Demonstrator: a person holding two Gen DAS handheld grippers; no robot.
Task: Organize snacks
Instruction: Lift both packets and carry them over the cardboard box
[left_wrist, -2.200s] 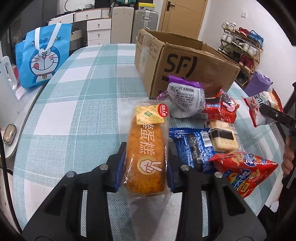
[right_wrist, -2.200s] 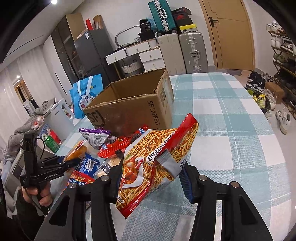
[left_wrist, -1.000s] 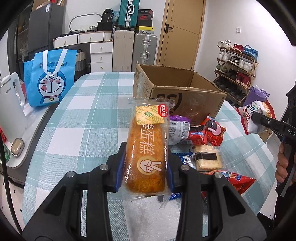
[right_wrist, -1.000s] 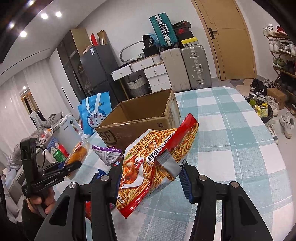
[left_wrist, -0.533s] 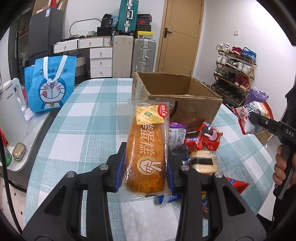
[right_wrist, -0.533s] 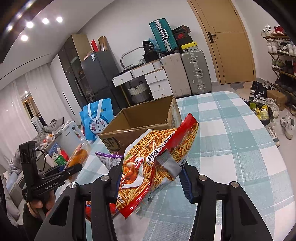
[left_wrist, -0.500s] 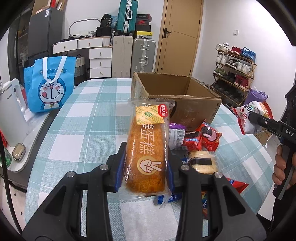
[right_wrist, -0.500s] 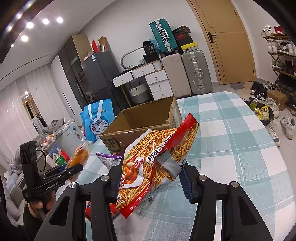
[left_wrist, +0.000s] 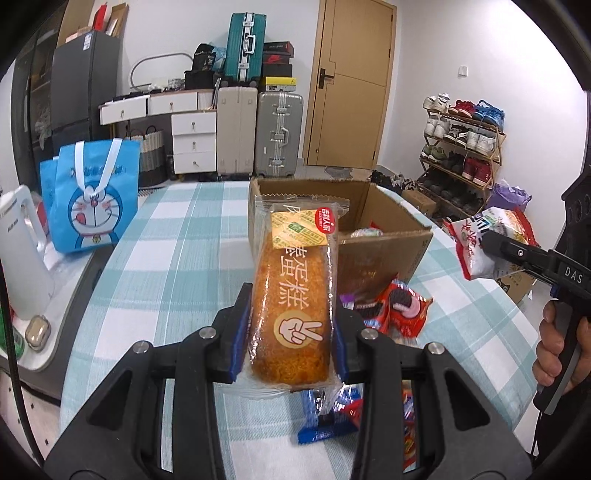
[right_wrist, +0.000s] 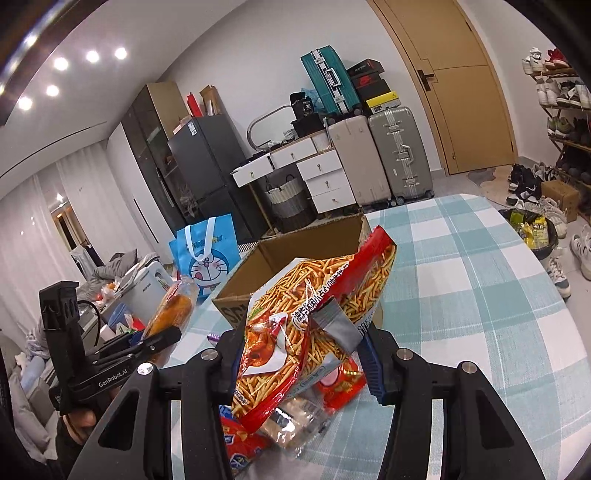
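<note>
My left gripper (left_wrist: 291, 338) is shut on a wrapped orange sponge cake (left_wrist: 295, 295) and holds it up in the air over the table, in front of an open cardboard box (left_wrist: 384, 254). My right gripper (right_wrist: 303, 363) is shut on a red bag of fry-shaped snacks (right_wrist: 314, 314), raised above the table near the same box (right_wrist: 258, 269). The right gripper with its bag also shows at the right of the left wrist view (left_wrist: 495, 247). Loose snack packs (left_wrist: 402, 306) lie on the checked table below both grippers.
A blue Doraemon bag (left_wrist: 88, 203) and a white kettle (left_wrist: 22, 254) stand off the table's left edge. Suitcases (left_wrist: 277, 136), drawers and a shoe rack (left_wrist: 461, 147) line the room behind. The box holds at least one snack (left_wrist: 364, 232).
Both grippers have risen with their snacks and come closer to the box; its open inside now shows. The loose packs on the table sit lower in both views.
</note>
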